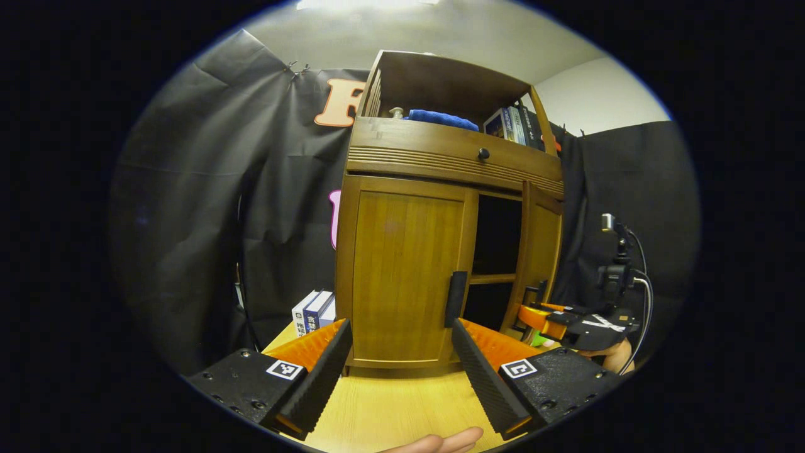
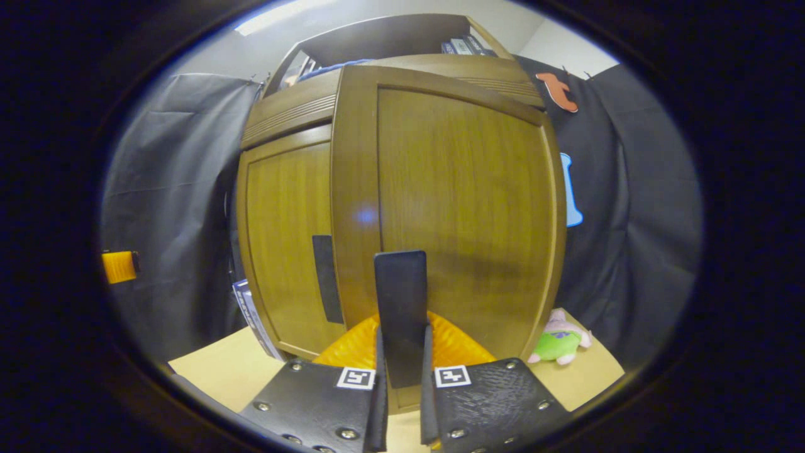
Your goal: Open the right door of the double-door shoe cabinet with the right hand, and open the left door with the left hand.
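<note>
Two-door cabinet of brown varnished wood (image 1: 440,251), standing on a pale wooden tabletop (image 1: 390,409); taken as the landmark throughout.

Right door (image 2: 465,214): swung partly outward from the cabinet front, dark interior exposed beside it in the left gripper view. Flat black upright handle of the right door (image 2: 400,302) clamped between both fingers of the right gripper (image 2: 402,377), jaws closed on it, long axis of handle vertical and in line with the gripper's forward axis.

Left door (image 1: 409,270): flush with the cabinet front, judged closed. Flat black upright handle of the left door (image 1: 456,299) set on the door's inner edge, next to the open gap. Left gripper (image 1: 402,352): jaws spread wide, empty, held apart from the cabinet front, low before the left door.

Governing relation for the coming move: left handle lying ahead of the left gripper and off toward its right finger, long axis vertical, so jaws judged to need a rightward shift and an advance to straddle it from either side. Left gripper the nearer of the two to this handle; right gripper occupied at the right door.

Right-door step judged under way; left-door step not yet begun.
</note>
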`<state>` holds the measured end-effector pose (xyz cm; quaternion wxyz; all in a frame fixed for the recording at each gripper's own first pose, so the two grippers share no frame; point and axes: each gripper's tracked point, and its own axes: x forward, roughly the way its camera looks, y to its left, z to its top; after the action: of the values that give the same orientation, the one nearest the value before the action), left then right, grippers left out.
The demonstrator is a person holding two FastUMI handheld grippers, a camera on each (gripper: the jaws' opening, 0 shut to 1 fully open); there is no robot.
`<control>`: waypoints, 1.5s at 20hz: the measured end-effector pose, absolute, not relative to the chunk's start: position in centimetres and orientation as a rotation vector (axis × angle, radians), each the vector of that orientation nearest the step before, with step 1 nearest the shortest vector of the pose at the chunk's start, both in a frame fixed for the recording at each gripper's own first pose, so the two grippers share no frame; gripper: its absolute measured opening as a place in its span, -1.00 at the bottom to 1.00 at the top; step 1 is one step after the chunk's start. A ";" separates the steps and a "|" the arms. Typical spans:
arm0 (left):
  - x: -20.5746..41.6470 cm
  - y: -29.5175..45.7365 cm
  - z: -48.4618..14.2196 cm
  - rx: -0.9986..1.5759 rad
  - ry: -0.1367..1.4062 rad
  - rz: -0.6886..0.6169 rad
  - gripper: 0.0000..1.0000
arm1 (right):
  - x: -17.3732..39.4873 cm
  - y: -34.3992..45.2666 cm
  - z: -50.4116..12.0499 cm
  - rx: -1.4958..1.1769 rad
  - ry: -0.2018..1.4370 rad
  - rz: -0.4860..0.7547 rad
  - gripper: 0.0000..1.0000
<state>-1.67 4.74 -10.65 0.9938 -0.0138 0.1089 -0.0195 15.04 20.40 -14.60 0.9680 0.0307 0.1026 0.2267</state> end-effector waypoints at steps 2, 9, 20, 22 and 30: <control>-1.7 4.6 -10.9 -0.013 0.218 -0.036 0.96 | 14.0 18.9 -14.6 0.073 0.207 0.475 -0.59; -1.3 3.7 -11.8 -0.014 0.235 -0.039 0.96 | 11.8 14.7 -14.5 0.101 0.196 0.483 -0.60; -1.4 1.6 -11.0 0.007 0.156 -0.097 0.96 | 10.7 10.0 -14.3 0.054 0.177 0.410 -0.61; -1.7 1.4 -10.8 0.004 0.148 -0.106 0.94 | 10.6 9.0 -14.2 0.042 0.174 0.394 -0.61; -1.9 1.0 -9.6 0.006 0.112 -0.094 0.94 | 12.0 2.2 -14.0 -0.004 0.142 0.247 -0.68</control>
<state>-1.88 1.04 -9.61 0.9973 0.0030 0.0560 -0.0470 11.99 2.16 -13.97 0.9898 -0.0019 0.0710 0.1233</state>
